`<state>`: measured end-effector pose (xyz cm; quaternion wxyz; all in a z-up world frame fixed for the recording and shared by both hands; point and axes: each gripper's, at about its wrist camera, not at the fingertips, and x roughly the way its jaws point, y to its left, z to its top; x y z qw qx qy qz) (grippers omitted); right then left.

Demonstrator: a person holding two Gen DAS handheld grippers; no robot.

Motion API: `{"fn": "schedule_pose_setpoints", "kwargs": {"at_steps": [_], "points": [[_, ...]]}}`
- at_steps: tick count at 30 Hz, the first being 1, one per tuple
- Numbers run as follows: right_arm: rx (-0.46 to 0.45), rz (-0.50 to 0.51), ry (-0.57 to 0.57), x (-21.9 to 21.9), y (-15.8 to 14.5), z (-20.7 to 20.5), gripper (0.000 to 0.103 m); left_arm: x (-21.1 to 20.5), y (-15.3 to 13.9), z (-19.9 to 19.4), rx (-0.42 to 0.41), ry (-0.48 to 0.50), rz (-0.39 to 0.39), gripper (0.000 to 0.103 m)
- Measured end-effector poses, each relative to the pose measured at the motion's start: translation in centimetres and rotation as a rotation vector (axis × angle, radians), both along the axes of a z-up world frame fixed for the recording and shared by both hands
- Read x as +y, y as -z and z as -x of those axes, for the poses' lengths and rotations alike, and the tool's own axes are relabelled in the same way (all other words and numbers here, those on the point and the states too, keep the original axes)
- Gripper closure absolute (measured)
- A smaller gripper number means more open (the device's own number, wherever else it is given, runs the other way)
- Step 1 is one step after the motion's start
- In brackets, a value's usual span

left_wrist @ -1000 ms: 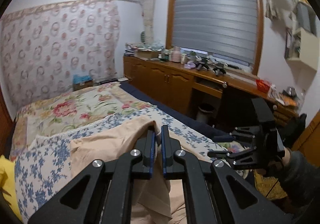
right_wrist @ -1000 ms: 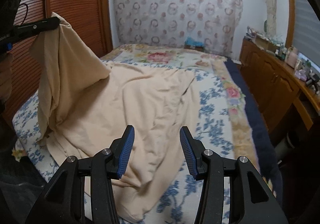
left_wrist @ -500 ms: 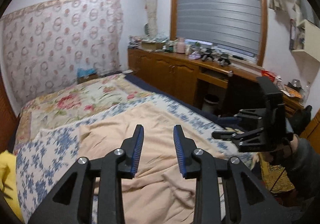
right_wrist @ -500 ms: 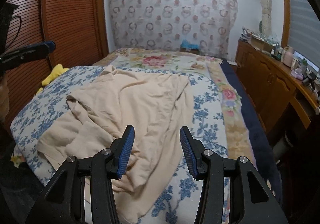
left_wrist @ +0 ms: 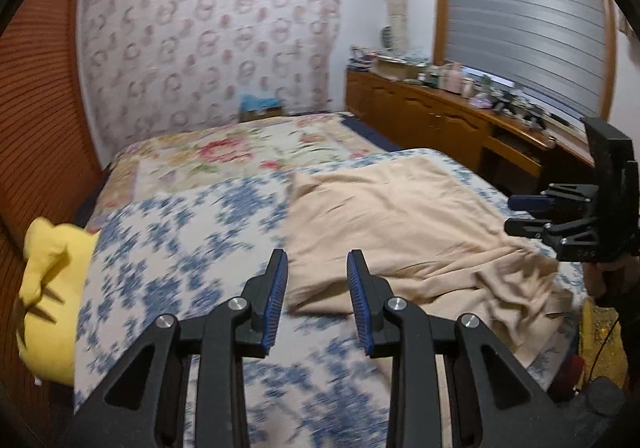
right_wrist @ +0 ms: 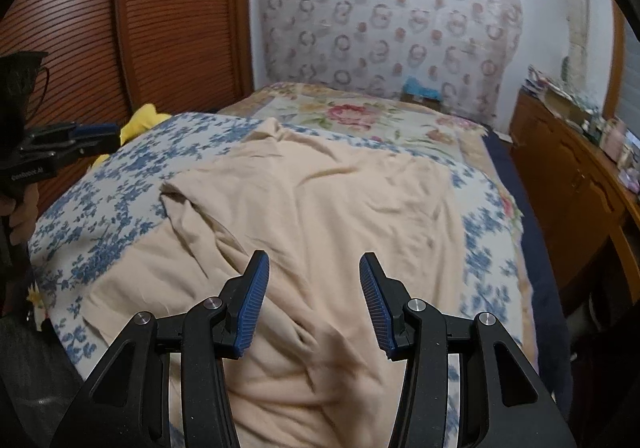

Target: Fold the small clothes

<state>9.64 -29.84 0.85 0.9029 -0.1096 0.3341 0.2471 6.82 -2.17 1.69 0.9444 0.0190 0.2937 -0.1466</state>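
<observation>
A beige garment (right_wrist: 320, 207) lies spread and wrinkled on the bed, its near part bunched; it also shows in the left wrist view (left_wrist: 400, 215). My left gripper (left_wrist: 316, 300) is open and empty above the bedspread, just left of the garment's left edge; it also shows at the left edge of the right wrist view (right_wrist: 76, 139). My right gripper (right_wrist: 314, 304) is open and empty above the garment's near, crumpled part; it shows at the right of the left wrist view (left_wrist: 532, 213).
The bed has a blue floral bedspread (left_wrist: 172, 248) and a rose-patterned blanket (right_wrist: 360, 115) at the far end. A yellow plush (left_wrist: 52, 280) lies at the bed's left side by a wooden wardrobe (right_wrist: 120, 27). A cluttered wooden sideboard (left_wrist: 440, 115) runs along the right.
My left gripper opened and let the raised garment drop flat onto the bed, then swung left. My right gripper stayed open and moved a little lower over the garment.
</observation>
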Motion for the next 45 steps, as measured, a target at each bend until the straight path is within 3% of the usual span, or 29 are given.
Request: {"fn": "schedule_pose_setpoints", "kwargs": {"at_steps": [10,23,36,45], "points": [[0.019,0.069,-0.149,7.1,0.0,-2.9,0.055,5.0,0.0,0.1,-0.013,-0.106,0.006,0.073],[0.117,0.123,-0.263,15.0,2.5,-6.5,0.055,7.1,1.2,0.1,-0.014,-0.158,-0.031,0.073],[0.204,0.181,-0.362,19.4,5.6,-6.7,0.047,7.9,3.7,-0.1,0.047,-0.173,-0.024,0.073],[0.194,0.224,-0.363,20.8,6.7,-7.4,0.046,7.4,4.4,0.2,0.061,-0.157,-0.013,0.073]]}}
